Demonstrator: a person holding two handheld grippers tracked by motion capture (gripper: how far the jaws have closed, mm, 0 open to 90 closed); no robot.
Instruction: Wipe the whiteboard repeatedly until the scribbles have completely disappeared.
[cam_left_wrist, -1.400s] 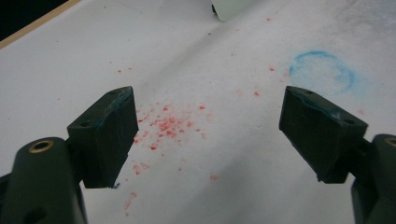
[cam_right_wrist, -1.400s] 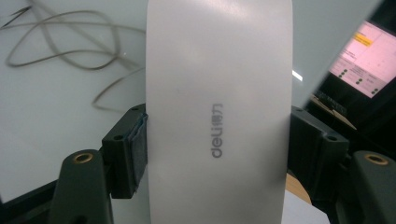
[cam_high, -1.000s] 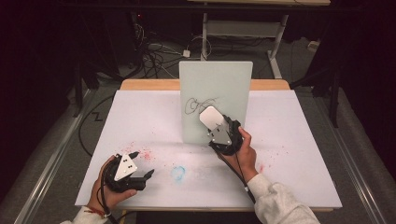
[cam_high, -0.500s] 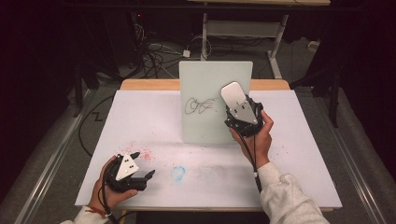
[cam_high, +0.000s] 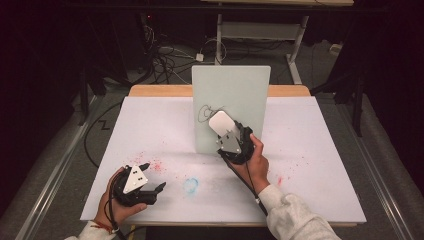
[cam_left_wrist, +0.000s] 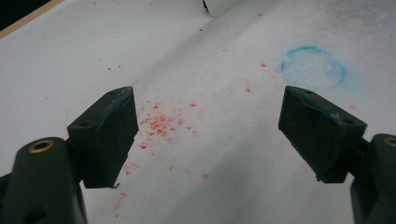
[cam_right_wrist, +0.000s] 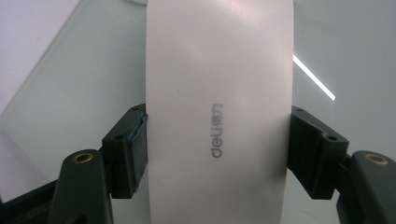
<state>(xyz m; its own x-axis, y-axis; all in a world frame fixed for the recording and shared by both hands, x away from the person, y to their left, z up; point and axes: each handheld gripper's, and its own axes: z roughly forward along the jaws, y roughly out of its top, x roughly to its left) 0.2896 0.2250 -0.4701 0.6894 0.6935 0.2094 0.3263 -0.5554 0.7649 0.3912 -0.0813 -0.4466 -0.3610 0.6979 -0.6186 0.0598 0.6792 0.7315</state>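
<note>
Eraser (cam_high: 220, 123), white and oblong, sits clamped across its width in my right tool (cam_high: 231, 135). In the right gripper view the eraser (cam_right_wrist: 219, 112) rises between the two black jaws, each pressed to one long side, with grey "deli" lettering running up its face. In the high view it lies against the lower middle of the board (cam_high: 231, 107), just under a black scribble (cam_high: 206, 113).

Nearest me, at the front left of the counter (cam_high: 320, 130), the left hand (cam_high: 111, 202) holds the left tool (cam_high: 151, 178) low over the white sheet. Jaws released, wide apart, nothing between them. In the left gripper view the left tool (cam_left_wrist: 205, 135) shows bare sheet through the gap, with blue smears along the inner jaw edges.

Red specks (cam_left_wrist: 161, 122) lie scattered on the sheet between and just beyond the jaws; in the high view the same red specks (cam_high: 150, 164) sit just past the left tool. A faint blue ring (cam_left_wrist: 314, 70) lies ahead of that tool's right-hand jaw in its own view; on the counter the blue ring (cam_high: 190, 185) is near the front centre, between the two hands.

The right hand (cam_high: 254, 162), in a pale sleeve (cam_high: 295, 217), reaches forward from the front right. More faint red specks (cam_high: 280, 179) lie just right of that wrist.

The board stands upright, pale green-white, at mid-counter toward the far edge. Beyond the counter: dark floor, cables (cam_high: 167, 55), and a metal frame (cam_high: 260, 30).
</note>
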